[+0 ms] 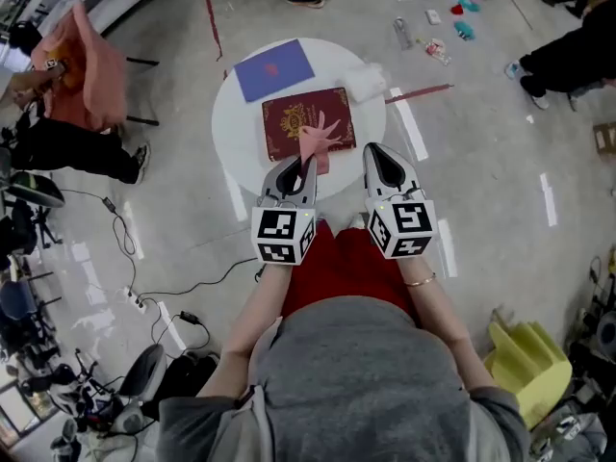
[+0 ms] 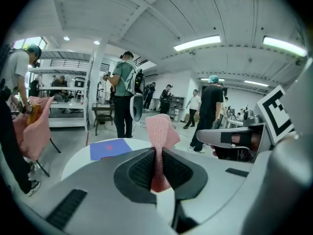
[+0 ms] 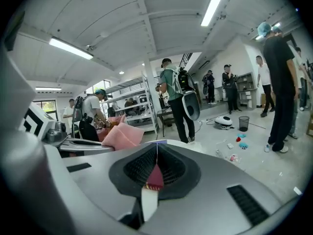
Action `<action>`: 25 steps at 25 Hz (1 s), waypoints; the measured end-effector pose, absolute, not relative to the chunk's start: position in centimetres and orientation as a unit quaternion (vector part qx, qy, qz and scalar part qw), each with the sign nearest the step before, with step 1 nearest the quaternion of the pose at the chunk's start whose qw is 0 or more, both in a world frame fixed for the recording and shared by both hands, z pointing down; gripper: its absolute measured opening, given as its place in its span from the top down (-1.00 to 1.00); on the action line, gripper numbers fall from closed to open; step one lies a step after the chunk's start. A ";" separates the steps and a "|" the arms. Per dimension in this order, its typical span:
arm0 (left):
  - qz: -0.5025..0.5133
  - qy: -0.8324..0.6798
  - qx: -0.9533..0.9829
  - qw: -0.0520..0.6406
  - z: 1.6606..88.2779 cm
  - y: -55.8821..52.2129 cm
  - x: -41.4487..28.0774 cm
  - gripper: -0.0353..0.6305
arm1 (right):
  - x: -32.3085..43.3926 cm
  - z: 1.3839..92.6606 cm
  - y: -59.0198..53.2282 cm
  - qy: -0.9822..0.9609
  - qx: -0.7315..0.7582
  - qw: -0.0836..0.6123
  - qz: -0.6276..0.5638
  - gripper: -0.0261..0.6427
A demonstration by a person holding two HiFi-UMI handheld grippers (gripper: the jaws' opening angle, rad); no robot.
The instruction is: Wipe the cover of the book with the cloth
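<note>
We find the head view set above the person, looking steeply down on the table [image 1: 236, 128] from well off. Each gripper view sits close behind its own jaws, low over that table, facing level into the hall. All three views share the cloth [image 1: 318, 142].

1. A round white table [image 1: 236, 133] stands on a grey floor [image 1: 481, 162].
2. A blue folder [image 1: 274, 69] lies flat on the table's far left part.
3. A white crumpled wad [image 1: 366, 81], perhaps tissue, sits at the table's far right rim.
4. Small litter [image 1: 435, 37] lies scattered on the floor beyond the table.
5. A yellow moulded object [image 1: 527, 366] sits at the lower right.
6. A power strip [image 1: 135, 301] and black cables [image 1: 120, 229] lie on the floor at the left.
</note>
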State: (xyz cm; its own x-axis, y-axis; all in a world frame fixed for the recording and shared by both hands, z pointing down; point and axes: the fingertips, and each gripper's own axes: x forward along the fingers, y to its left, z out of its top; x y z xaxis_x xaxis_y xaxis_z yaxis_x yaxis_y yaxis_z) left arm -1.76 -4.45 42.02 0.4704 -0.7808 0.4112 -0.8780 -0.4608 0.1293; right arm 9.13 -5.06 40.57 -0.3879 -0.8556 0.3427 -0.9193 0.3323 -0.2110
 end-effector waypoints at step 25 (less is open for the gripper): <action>0.180 -0.527 0.798 0.229 48.4 -14.6 -10.3 0.79 | 3.2 47.9 -13.0 -0.804 0.518 0.179 0.233 0.83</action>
State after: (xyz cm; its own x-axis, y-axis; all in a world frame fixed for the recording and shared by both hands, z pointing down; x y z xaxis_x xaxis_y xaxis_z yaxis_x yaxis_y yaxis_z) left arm -10.27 -14.55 48.39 0.3790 -0.7588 0.5297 -0.9242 -0.3391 0.1754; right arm 3.21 -13.03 47.87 -0.3996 -0.7491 0.5283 -0.9155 0.3552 -0.1889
